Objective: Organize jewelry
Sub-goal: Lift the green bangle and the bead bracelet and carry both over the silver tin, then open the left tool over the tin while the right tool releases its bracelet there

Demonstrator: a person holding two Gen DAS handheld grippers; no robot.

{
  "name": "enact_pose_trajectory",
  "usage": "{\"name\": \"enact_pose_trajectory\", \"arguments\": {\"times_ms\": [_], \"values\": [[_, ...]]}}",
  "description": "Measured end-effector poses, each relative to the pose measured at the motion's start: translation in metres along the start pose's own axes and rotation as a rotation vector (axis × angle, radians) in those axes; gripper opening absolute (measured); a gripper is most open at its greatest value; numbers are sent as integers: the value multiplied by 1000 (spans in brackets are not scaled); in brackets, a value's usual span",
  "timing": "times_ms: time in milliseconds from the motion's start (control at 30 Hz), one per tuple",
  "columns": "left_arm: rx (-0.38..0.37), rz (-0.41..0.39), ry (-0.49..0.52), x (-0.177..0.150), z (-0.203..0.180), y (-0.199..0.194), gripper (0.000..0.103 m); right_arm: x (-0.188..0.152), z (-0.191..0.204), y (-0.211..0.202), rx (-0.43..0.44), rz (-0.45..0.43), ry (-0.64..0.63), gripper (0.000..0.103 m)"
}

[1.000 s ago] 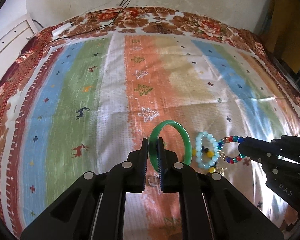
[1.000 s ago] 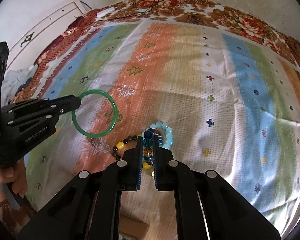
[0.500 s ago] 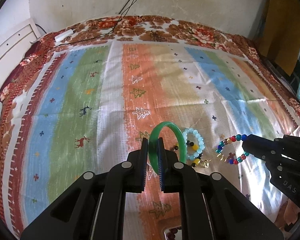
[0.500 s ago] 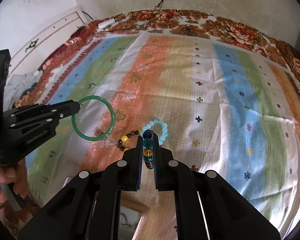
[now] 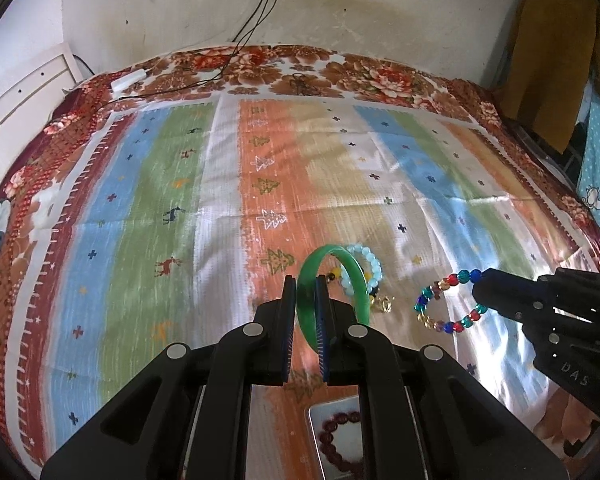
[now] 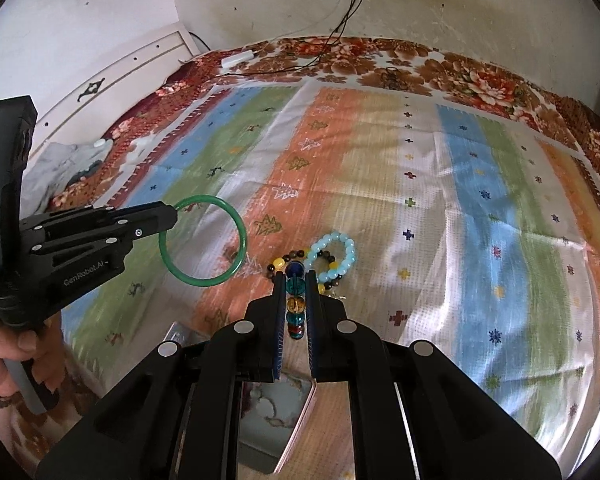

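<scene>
Above a striped, patterned bedspread [image 5: 204, 216], a person is holding two jewelry pieces clear of the cloth, one in each handheld claw. The left gripper [image 5: 306, 292] is clamping its nearly closed jaws on the near rim of a green bangle [image 5: 356, 276], which is standing on edge and curving away ahead of the fingertips. The right gripper [image 6: 295, 284] is pinching a multicoloured bead bracelet [image 6: 295, 304] between its narrowly set jaws; seen from the left wrist camera, that bracelet's loop is hanging out to the left of the right claw's tips. Just beyond both claws, a pale blue bead bracelet [image 6: 336, 256] is lying on the orange stripe, touching a strand of dark and yellow beads [image 6: 278, 266]. Below the left claw, a shallow metal tray [image 5: 332, 408] is showing between the arms, with a dark red bead bracelet [image 5: 336, 440] resting inside. A hand [image 6: 16, 352] is gripping the left claw's handle.
</scene>
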State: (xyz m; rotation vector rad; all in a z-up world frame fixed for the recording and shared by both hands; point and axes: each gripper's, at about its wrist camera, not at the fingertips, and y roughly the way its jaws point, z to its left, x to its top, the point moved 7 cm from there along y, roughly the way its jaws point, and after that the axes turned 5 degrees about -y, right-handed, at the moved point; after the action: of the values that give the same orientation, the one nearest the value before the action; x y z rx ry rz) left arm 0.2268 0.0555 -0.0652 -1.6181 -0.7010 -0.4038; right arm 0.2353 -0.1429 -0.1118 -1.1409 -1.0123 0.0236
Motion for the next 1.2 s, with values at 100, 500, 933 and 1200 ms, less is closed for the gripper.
{"name": "enact_pose_trajectory", "arguments": {"times_ms": [100, 500, 933, 1200], "values": [[2, -1, 6, -5, 0, -4, 9, -3, 3, -6, 0, -8, -9, 10], [-13, -39, 8, -21, -3, -30, 9, -10, 14, -33, 19, -98, -32, 10], [-38, -30, 38, -46, -15, -43, 9, -36, 26, -32, 28, -57, -48, 10], [-43, -8, 64, -64, -24, -43, 9, -50, 32, -27, 34, -17, -63, 10]]}}
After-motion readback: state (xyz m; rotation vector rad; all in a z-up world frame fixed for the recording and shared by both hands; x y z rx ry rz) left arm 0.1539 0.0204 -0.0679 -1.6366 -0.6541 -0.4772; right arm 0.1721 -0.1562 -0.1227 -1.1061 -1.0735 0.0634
